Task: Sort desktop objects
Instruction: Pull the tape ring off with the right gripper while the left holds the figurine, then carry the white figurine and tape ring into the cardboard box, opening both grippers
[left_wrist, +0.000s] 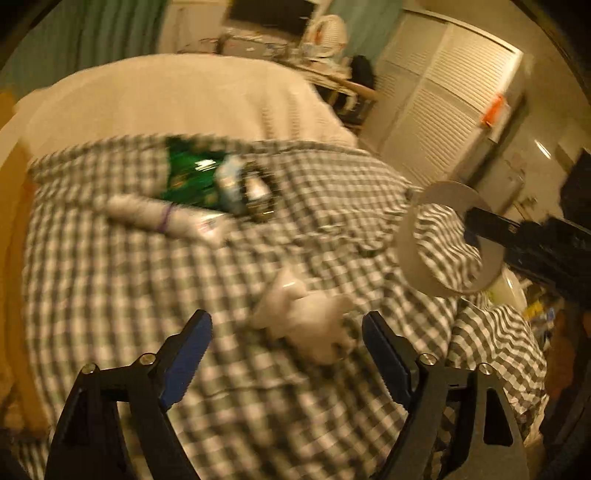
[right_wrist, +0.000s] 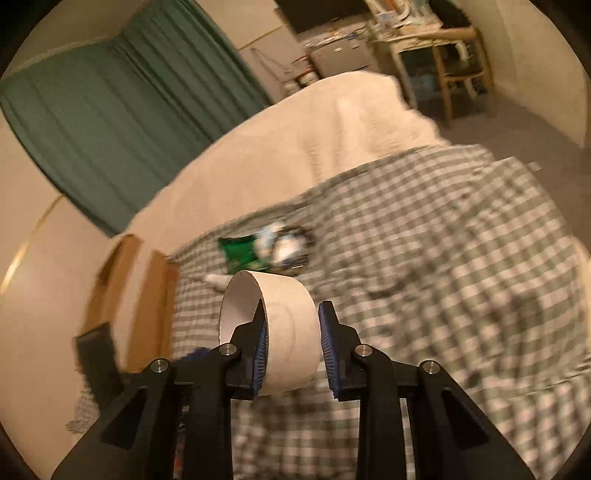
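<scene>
My right gripper (right_wrist: 291, 314) is shut on a cardboard tape ring (right_wrist: 280, 332), one finger inside the ring and one outside, held above the checked cloth (right_wrist: 443, 277). The ring also shows in the left wrist view (left_wrist: 448, 240) at the right, held by the right gripper (left_wrist: 480, 225). My left gripper (left_wrist: 286, 325) is open just above a crumpled white packet (left_wrist: 306, 321) on the cloth. Farther off lie a green packet (left_wrist: 188, 177), a white-blue item (left_wrist: 236, 184) and a white tube with a purple band (left_wrist: 159, 216).
The checked cloth (left_wrist: 110, 295) covers the surface; a cream blanket (left_wrist: 166, 99) lies behind it. A wooden frame (right_wrist: 155, 295) runs along the left edge. White louvred doors (left_wrist: 443, 110) and a cluttered table (left_wrist: 295, 51) stand in the background.
</scene>
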